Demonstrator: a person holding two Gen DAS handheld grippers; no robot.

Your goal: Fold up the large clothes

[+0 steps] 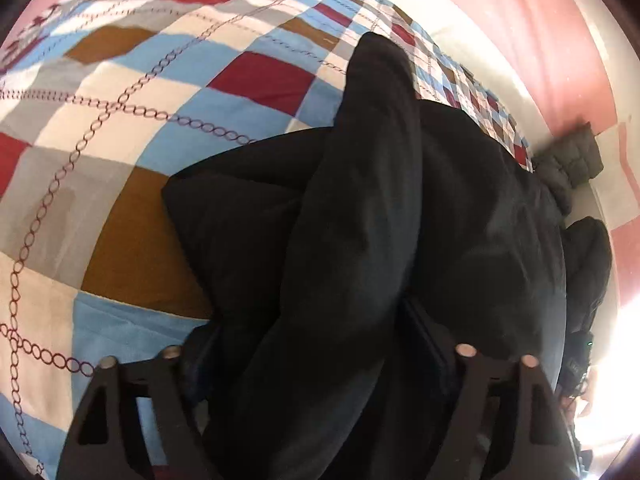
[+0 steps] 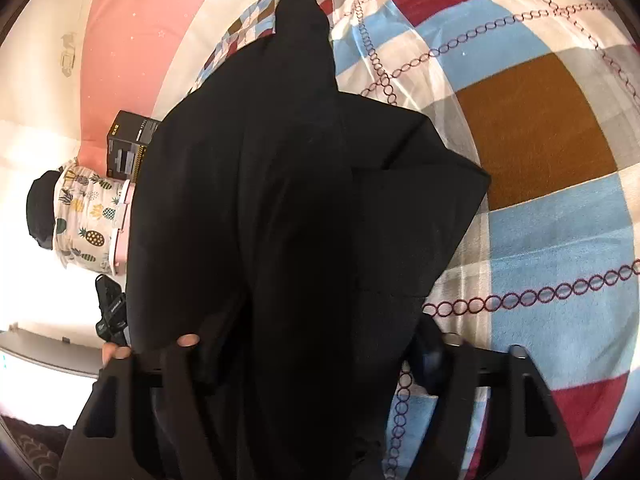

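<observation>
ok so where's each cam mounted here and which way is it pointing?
Left wrist: on the left gripper, looking along its fingers at the black garment on the checked bedspread; only its own fingers show.
Right wrist: on the right gripper, looking down at the same garment; a fingertip shows.
Shared: garment, bedspread, pink wall.

My left black two-finger gripper (image 1: 316,360) points forward, jaws spread wide, dark cloth bunched between them. My right black two-finger gripper (image 2: 316,356) is posed alike, jaws wide around cloth. Whether either one pinches: can't tell. My fingertips (image 2: 187,340) show beside the right one's left finger.
</observation>
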